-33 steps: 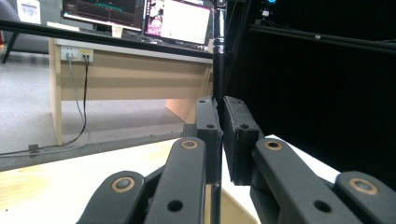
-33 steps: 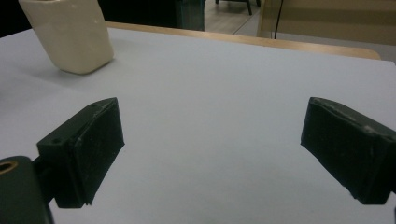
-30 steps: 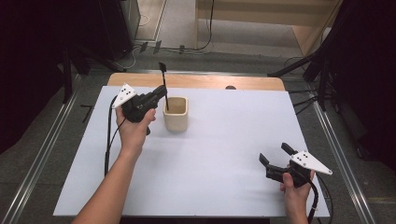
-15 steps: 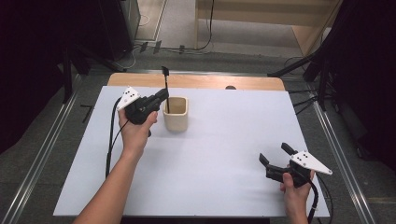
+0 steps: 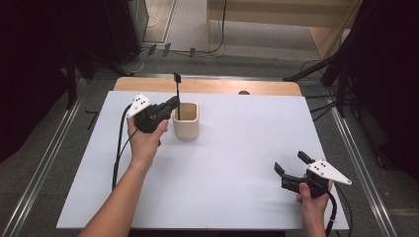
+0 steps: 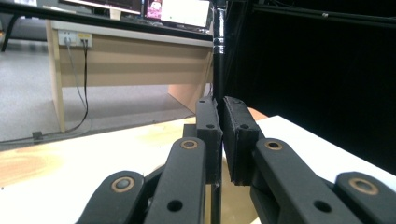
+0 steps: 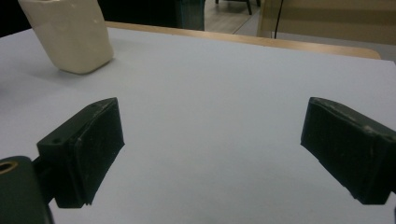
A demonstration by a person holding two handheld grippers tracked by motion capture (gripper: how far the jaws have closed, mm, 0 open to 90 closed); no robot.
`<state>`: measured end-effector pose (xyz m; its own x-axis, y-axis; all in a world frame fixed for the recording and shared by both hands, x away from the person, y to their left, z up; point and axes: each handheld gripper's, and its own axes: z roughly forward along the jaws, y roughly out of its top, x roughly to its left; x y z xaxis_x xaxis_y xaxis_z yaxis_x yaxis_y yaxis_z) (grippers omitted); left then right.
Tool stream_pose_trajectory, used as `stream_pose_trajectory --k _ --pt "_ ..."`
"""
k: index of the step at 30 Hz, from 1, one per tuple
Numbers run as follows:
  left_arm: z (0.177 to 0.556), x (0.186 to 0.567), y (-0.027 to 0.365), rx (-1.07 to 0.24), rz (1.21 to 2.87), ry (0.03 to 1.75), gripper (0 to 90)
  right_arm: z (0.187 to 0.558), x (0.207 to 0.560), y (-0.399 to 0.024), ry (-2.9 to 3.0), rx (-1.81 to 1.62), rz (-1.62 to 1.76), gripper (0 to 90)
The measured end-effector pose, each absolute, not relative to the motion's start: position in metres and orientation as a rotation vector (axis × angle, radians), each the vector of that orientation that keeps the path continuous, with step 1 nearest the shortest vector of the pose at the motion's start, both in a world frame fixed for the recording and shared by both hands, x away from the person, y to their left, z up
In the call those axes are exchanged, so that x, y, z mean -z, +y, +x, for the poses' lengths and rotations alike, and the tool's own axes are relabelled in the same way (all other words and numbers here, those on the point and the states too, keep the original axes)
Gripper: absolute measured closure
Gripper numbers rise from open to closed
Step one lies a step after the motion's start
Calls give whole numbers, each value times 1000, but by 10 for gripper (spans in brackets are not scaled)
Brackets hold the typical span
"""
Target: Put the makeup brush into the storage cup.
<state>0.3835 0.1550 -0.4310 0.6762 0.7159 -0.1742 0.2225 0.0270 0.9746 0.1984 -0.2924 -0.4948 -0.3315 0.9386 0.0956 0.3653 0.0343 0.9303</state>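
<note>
Black, thin and stiff, the utensil (image 5: 177, 97) looks light; we've got the left gripper (image 5: 170, 105) pinching its handle mid-shaft, lower end down in the beige cup (image 5: 186, 127) — best hold, tho it could pivot. Left gripper view shows the pads clamping the shaft close-up; high view adds the right gripper (image 5: 289, 164), jaws spread w/ nothing between, resting well apart.

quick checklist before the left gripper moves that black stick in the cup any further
1. Grip: left gripper jaws closed on the thin black stick, seen pinched between its pads in the left gripper view: ok.
2. Stick upright, lower end inside the beige cup: ok.
3. Whether the stick's tip touches the cup's bottom: cannot tell.
4. Cup upright on the white table: ok.
5. Cup held steady: not ok, nothing holds it; the right gripper is apart, near the table's front right corner, jaws open and empty.
6. Path above the cup free: ok.
</note>
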Motion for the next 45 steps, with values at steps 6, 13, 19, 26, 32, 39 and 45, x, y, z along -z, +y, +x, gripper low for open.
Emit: stream_pose_trajectory --k 6,13,19,26,32,39,45 --pt "384 440 157 -444 1547 823 864 199 495 -293 1746 -1291 1325 65" --pt "384 444 157 -446 1565 827 864 199 496 -291 1750 -1289 1322 65" --pt "383 447 154 -444 1586 821 863 199 496 -292 1748 -1291 1326 65" --pt "381 447 155 -487 1642 852 649 199 496 -293 1745 -1293 1327 65" --pt "372 437 162 -481 1670 921 333 199 496 -292 1748 -1291 1325 65" --pt "363 431 179 -460 1677 893 68 199 496 -292 1749 -1291 1328 65" --pt "355 431 188 -449 1689 855 0 199 496 -292 1748 -1291 1326 65"
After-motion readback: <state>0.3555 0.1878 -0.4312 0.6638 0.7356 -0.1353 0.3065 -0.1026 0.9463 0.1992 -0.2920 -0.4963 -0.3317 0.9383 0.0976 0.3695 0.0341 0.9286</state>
